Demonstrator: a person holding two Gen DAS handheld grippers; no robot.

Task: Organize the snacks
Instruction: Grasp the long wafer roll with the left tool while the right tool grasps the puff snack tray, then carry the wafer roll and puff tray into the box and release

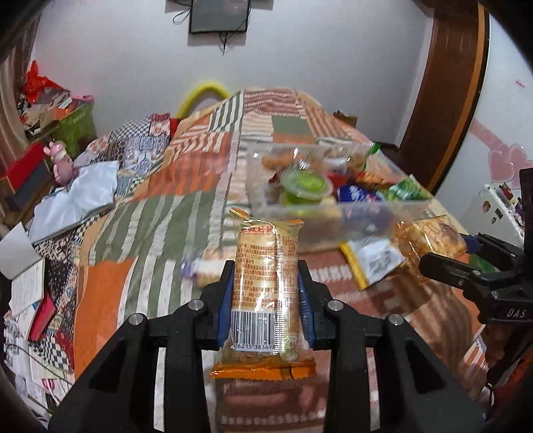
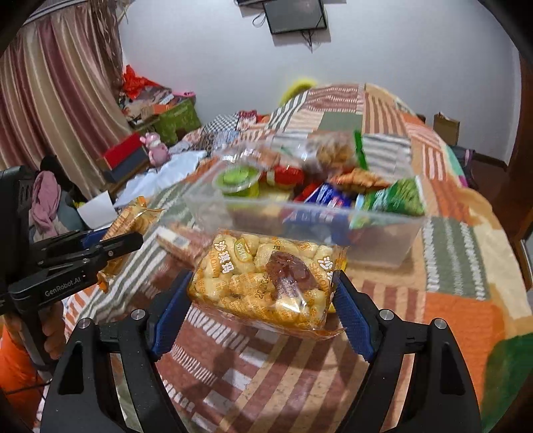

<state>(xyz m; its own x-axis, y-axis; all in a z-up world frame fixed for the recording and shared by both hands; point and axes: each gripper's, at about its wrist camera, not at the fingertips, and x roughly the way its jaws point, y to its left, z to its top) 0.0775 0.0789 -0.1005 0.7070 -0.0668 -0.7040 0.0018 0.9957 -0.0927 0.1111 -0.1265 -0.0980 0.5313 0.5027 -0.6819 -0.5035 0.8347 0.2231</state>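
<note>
Snacks mid-sort on a bed with a patchwork blanket (image 1: 140, 213); left gripper (image 1: 265, 293) has its blue-padded fingers (image 1: 226, 299) pinching an orange biscuit packet (image 1: 265, 283) upright, barcode side facing the camera, packet lifted off the blanket; right gripper (image 2: 263, 299) has fingers (image 2: 353, 316) clamped on both sides of a clear bag of puffed snacks (image 2: 266, 283), held flat above the blanket, a dark brown blob showing inside the bag; clear plastic box (image 1: 333, 216) sits farther along the bed, ahead of both grippers, already holding mixed snacks; green jelly cup (image 1: 304, 186) at its near left corner, blue wrapper (image 2: 329, 196) in the middle, green packets (image 2: 396, 196) at its right side; loose white-and-yellow packet (image 1: 373, 263) lies on the blanket just right of the left gripper, near the box's front wall; small purple-wrapped item (image 1: 200, 266) on the blanket just left of the held biscuit packet, blurred; from the left wrist view the right gripper shows at the right edge with its bag; pink toy (image 1: 61, 163) and piled boxes far left beside the bed; dark screen (image 2: 293, 15) on the far wall.
</note>
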